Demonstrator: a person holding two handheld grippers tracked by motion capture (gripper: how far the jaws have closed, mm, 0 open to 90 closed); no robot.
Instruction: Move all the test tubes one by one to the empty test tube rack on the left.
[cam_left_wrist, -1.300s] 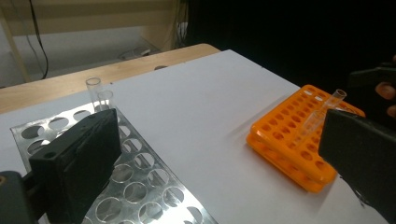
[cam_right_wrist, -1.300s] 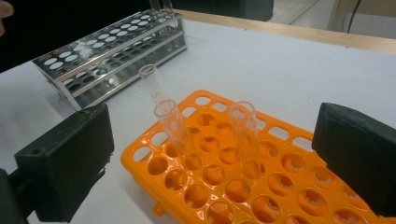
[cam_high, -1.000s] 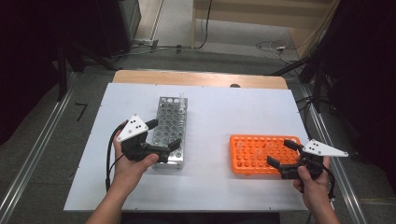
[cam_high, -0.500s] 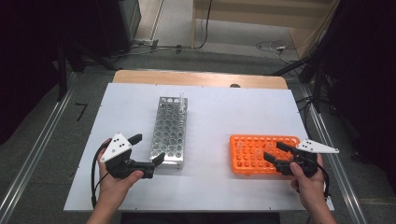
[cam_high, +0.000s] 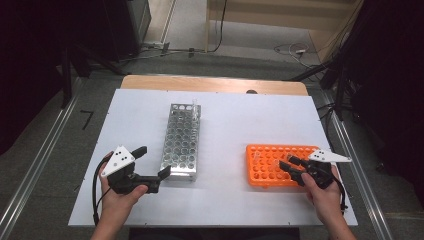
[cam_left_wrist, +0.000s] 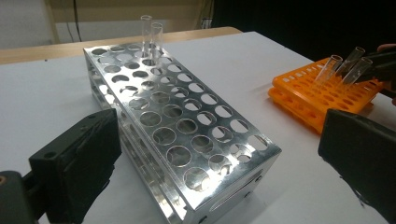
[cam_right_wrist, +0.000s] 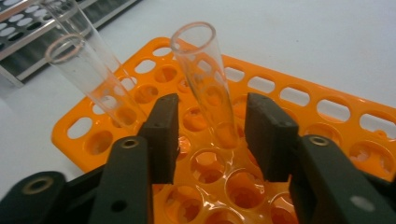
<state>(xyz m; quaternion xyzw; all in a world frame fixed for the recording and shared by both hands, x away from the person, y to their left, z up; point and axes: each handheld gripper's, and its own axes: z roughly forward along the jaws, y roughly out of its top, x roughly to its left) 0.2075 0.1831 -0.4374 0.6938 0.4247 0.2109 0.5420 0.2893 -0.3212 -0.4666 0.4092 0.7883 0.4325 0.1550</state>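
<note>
two grippers lower than before: right gripper (cam_right_wrist: 212, 140) fingers narrowing around test tube (cam_right_wrist: 205, 79), left gripper (cam_left_wrist: 224, 172) fingers spread.

We hold a black tool in each hand: the left tool (cam_high: 150, 165) and right tool (cam_high: 289, 163) each carry a pale grey three-cornered plate dotted with small holes, blocky matte jaws with round screws, and a trailing black cable.

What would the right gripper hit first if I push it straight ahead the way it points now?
Most likely the clear test tube standing in the orange rack. It sits between the right gripper jaws, which have just been closing, with gaps still visible on both sides. Depth is hard to judge.
</note>
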